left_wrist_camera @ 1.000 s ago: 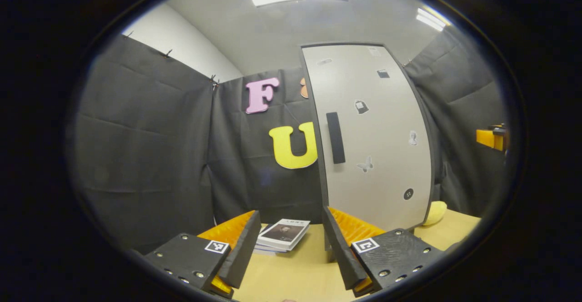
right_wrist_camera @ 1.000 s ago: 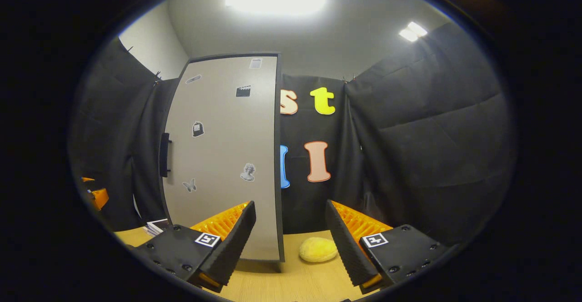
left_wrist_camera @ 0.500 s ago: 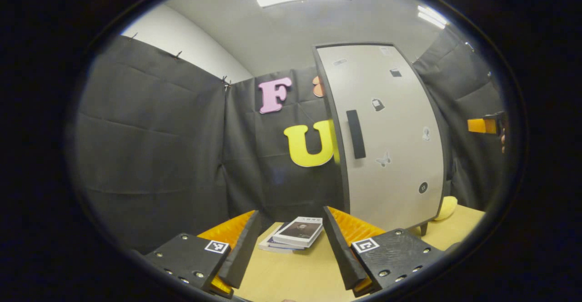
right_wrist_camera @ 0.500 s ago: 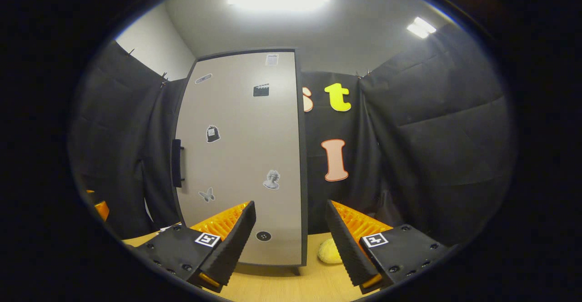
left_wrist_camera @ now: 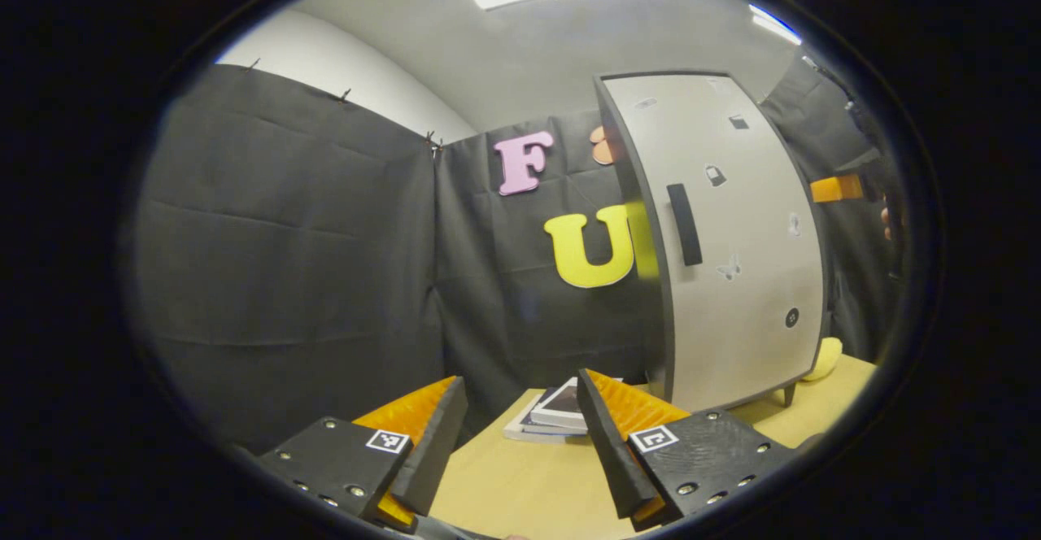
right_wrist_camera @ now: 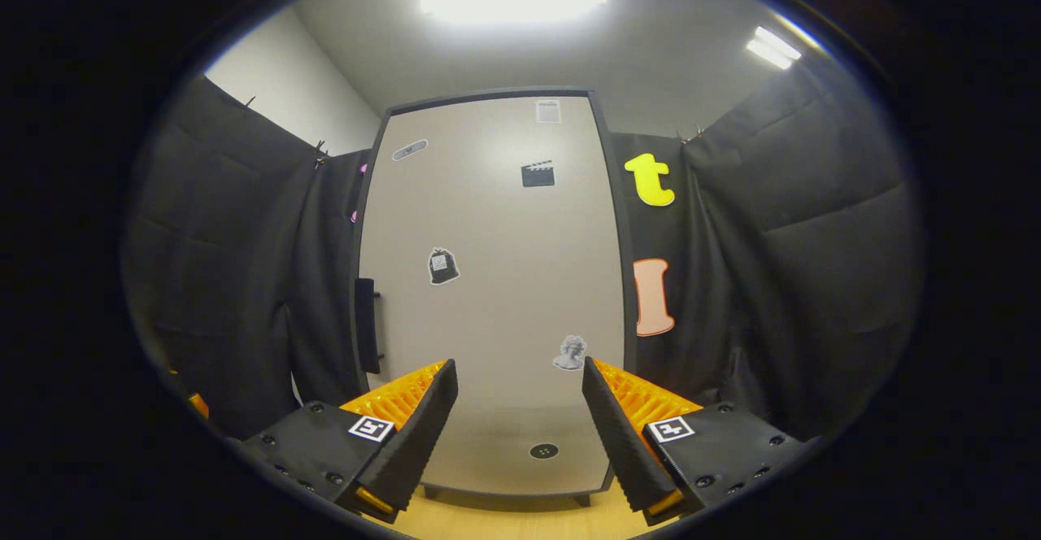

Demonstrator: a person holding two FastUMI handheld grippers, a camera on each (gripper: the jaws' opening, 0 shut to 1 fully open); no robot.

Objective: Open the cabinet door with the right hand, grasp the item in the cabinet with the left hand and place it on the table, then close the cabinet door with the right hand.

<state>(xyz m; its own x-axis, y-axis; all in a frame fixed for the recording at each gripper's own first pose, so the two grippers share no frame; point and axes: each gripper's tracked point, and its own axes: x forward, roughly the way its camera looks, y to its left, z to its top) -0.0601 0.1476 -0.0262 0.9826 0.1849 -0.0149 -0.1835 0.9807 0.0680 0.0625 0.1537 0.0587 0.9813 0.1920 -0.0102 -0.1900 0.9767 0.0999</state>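
In the left gripper view the left gripper (left_wrist_camera: 520, 434) hangs over the table (left_wrist_camera: 520, 483) with fingers spread, holding nothing; books (left_wrist_camera: 553, 416) lie just beyond it; the cabinet (left_wrist_camera: 732, 239) stands to the right, door shut, handle (left_wrist_camera: 685, 224) on its left edge; a yellow item (left_wrist_camera: 823, 358) peeks out behind it.

In the right gripper view the right gripper (right_wrist_camera: 520, 422) faces the door (right_wrist_camera: 496, 280), fingers apart and empty; the handle (right_wrist_camera: 367, 324) sits left.
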